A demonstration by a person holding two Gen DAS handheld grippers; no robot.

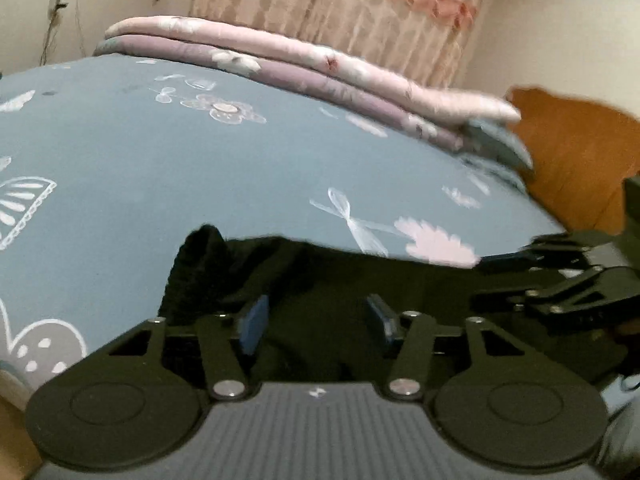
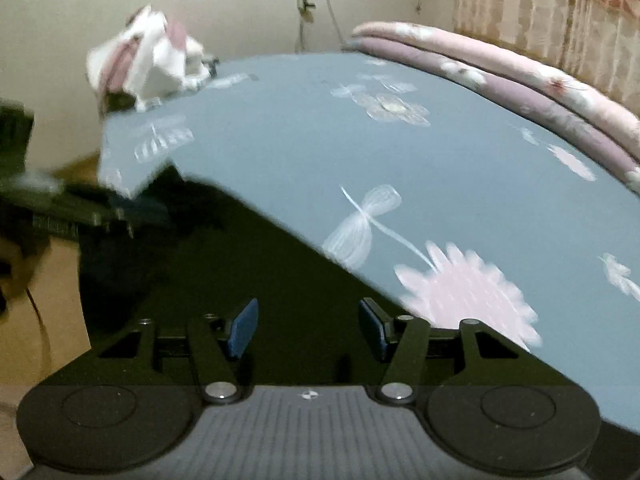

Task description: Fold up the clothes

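The black garment [image 1: 320, 280] lies flat at the near edge of the bed [image 1: 160, 168], seemingly partly folded; further folds probably remain. Left gripper [image 1: 318, 322] and right gripper [image 2: 308, 330] both point downward over the dark cloth, fingers [image 1: 256, 320] about half open, gripping nothing.

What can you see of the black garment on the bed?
The black garment is a dark, soft-looking fabric lying at the near edge of the blue floral bedsheet. One corner bunches up at its left end; the rest lies flatter, with details lost in the dark. The left gripper and right gripper hover over it, jaws open, no pad visibly pinching it.
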